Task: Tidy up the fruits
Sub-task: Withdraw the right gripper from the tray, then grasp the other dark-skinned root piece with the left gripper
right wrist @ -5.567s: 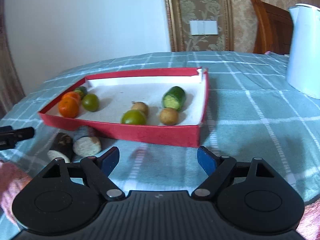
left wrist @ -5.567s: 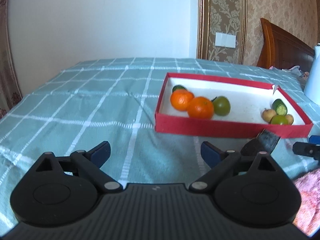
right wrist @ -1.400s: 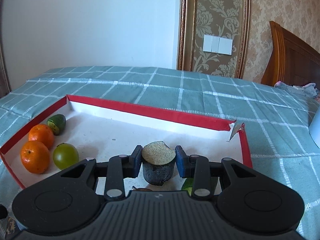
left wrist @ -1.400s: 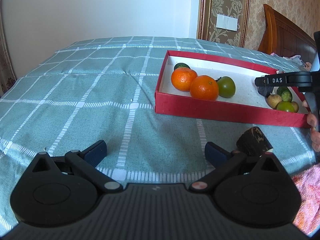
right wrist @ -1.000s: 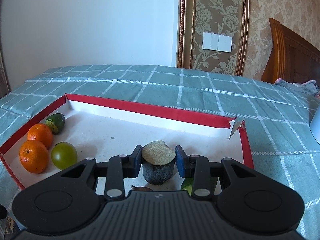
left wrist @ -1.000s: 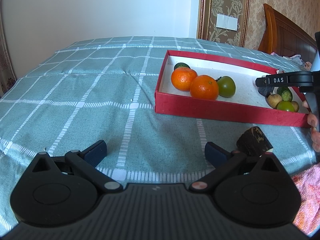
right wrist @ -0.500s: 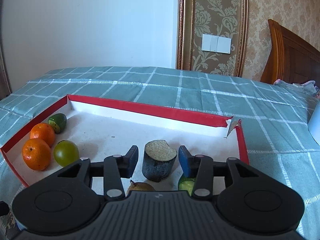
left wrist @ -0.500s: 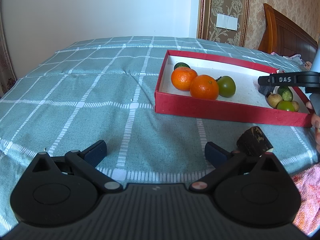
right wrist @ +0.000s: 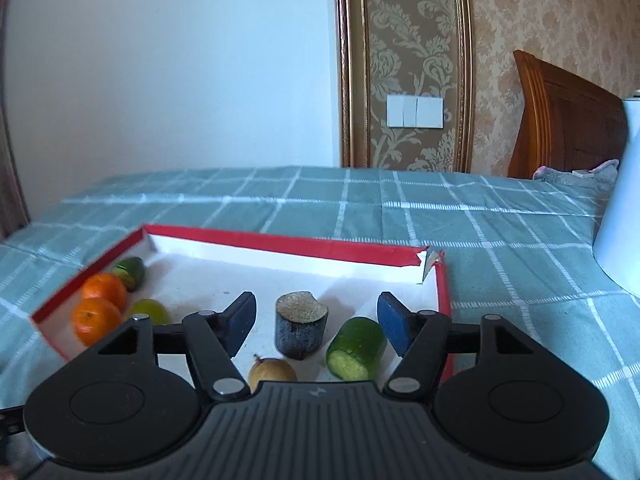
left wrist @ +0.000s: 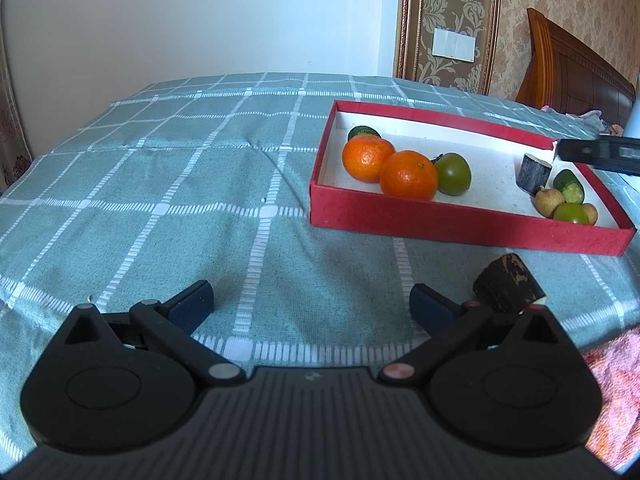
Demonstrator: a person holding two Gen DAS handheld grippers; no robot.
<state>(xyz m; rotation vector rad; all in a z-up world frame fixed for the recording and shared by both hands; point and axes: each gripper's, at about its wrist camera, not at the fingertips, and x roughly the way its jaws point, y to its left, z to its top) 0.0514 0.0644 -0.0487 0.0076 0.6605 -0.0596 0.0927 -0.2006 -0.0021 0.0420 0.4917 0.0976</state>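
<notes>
Right gripper fingers just opened, dark stump upright between, untouched.

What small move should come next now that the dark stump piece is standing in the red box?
Probably reach the left claw to the other dark piece lying on the cloth outside the red box. The right claw has just opened, and the first piece stands free inside.

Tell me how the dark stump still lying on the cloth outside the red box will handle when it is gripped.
The dark stump looks like a stiff cut cylinder, so it probably won't squash. It lies tilted on its round side, so a nudge could roll it across the checked cloth. Its bark looks rough, which probably gives the left gripper pads good hold.
</notes>
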